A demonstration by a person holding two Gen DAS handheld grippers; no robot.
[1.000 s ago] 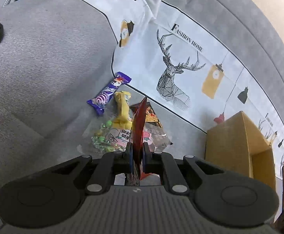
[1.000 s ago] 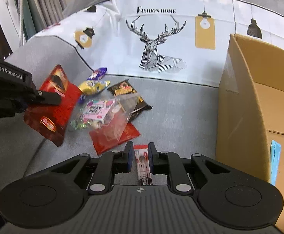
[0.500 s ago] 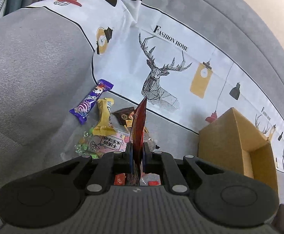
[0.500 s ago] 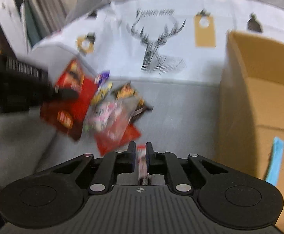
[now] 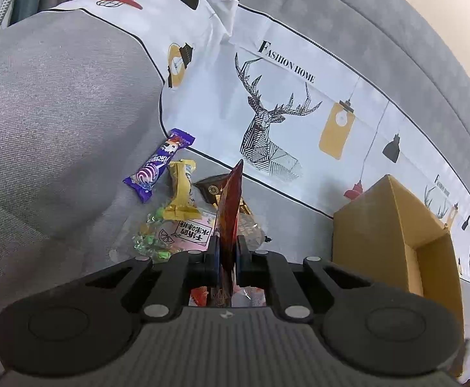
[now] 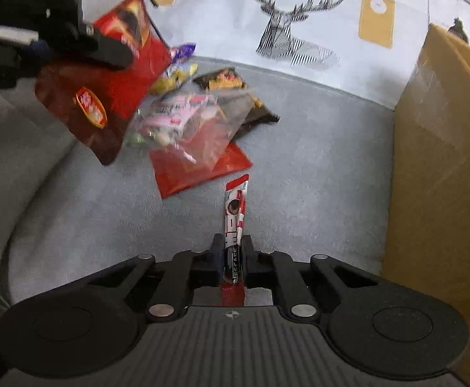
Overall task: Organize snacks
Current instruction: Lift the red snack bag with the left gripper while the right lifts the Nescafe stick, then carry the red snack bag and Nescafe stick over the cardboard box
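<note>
Since the earlier frame the right gripper has dropped lower and nearer the sofa seat, and its fingers have narrowed onto the red-and-white stick packet, which now sticks out ahead between them and is held. Left gripper has its fingers tight on the dark red pouch, seen edge-on in its own view and lifted clear of the seat at far left in the right wrist view (that view is blurred there, so the exact grip point is hard to tell). On the seat lies the remaining pile: a clear candy bag, a flat red packet under it, a dark brown packet, a yellow wrapper and a purple bar. An open cardboard box stands at right, against the deer-print cushion.
</note>
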